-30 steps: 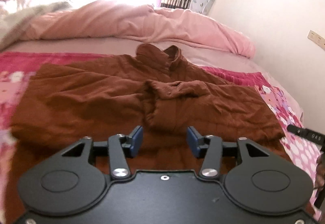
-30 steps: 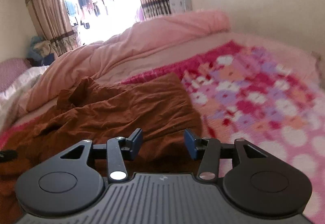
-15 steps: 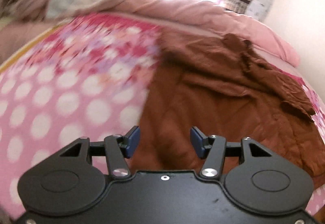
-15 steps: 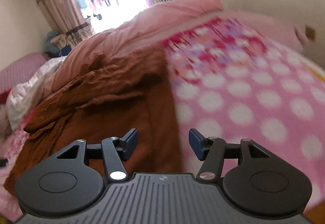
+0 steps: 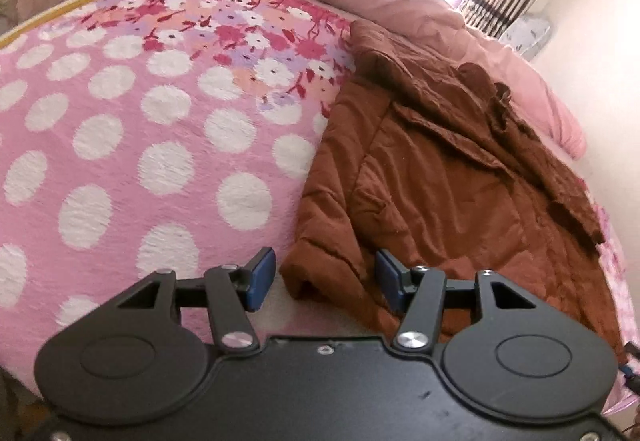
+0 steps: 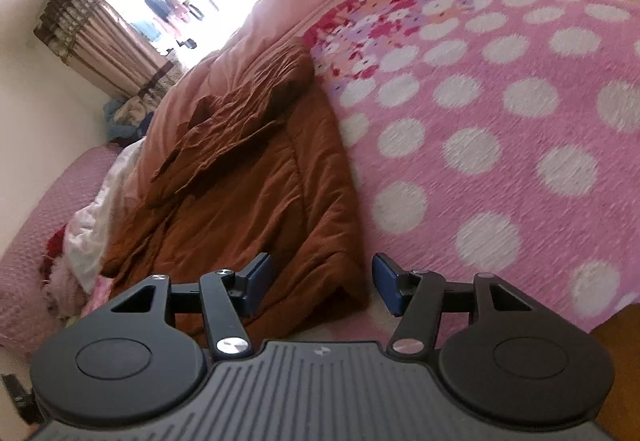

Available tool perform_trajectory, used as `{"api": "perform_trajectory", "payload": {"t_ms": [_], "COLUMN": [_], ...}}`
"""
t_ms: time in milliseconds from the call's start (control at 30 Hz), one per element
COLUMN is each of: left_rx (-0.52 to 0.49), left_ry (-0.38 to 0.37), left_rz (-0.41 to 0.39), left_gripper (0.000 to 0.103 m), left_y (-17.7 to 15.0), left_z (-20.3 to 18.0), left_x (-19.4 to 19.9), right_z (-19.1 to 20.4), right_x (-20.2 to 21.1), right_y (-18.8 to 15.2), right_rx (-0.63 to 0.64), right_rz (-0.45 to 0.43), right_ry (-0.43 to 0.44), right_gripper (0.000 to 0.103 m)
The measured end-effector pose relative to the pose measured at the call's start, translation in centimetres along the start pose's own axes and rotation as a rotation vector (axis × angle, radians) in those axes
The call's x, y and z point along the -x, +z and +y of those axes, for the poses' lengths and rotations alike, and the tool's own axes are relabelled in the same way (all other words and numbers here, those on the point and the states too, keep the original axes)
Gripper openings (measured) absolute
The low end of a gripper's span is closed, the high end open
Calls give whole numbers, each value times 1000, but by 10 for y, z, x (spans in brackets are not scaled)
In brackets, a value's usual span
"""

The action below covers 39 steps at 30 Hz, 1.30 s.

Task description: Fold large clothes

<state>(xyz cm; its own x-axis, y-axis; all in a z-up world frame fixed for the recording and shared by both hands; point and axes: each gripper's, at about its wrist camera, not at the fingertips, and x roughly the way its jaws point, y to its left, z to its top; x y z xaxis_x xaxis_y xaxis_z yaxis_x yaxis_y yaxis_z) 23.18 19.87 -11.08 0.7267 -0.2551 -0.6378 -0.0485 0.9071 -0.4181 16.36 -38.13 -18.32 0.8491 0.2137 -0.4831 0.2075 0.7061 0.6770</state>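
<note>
Jacket (image 5: 440, 193) on the blanket (image 5: 140, 129), heaped duvet (image 5: 400, 5) behind it, curtains (image 6: 100, 37) beyond the duvet

Both grippers are tilting downward, fingers pointing ahead and low. The left gripper (image 5: 325, 283) is standing with its blue pads (image 5: 259, 279) apart — the jaws have just been opening, pressing on nothing. The right gripper (image 6: 322, 283) is doing the same, its pads (image 6: 386, 289) spread a little wider — also just opened, nothing clamped.
</note>
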Motion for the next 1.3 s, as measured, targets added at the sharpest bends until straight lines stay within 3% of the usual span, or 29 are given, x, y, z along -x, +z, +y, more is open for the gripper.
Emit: {"api": "perform_trajectory", "payload": {"t_ms": [300, 433, 467, 500, 533, 633, 1033, 1300], "left_rx": [47, 35, 35, 36, 39, 62, 9, -31], "left_ry": [-118, -114, -114, -116, -122, -147, -184, -198], "left_rz": [20, 19, 15, 12, 13, 3, -71, -130], "left_gripper": [58, 51, 48, 34, 23, 16, 13, 12], "left_y": [4, 4, 4, 4, 3, 5, 42, 126], "left_z": [-1, -5, -6, -6, -6, -4, -33, -67], "left_x": [-14, -15, -14, -13, -12, -8, 5, -19], "right_z": [3, 8, 8, 8, 7, 5, 12, 38], "right_x": [-6, -8, -9, -9, -9, -7, 2, -23], "right_y": [-1, -3, -3, -4, -4, -5, 19, 86], "right_rx": [-25, -16, -19, -21, -25, -36, -132, -121], "right_rz": [6, 2, 2, 3, 9, 12, -66, -123], "right_ry": [25, 19, 20, 15, 7, 12, 189, 223], "right_gripper": [74, 74, 72, 58, 37, 16, 13, 11]}}
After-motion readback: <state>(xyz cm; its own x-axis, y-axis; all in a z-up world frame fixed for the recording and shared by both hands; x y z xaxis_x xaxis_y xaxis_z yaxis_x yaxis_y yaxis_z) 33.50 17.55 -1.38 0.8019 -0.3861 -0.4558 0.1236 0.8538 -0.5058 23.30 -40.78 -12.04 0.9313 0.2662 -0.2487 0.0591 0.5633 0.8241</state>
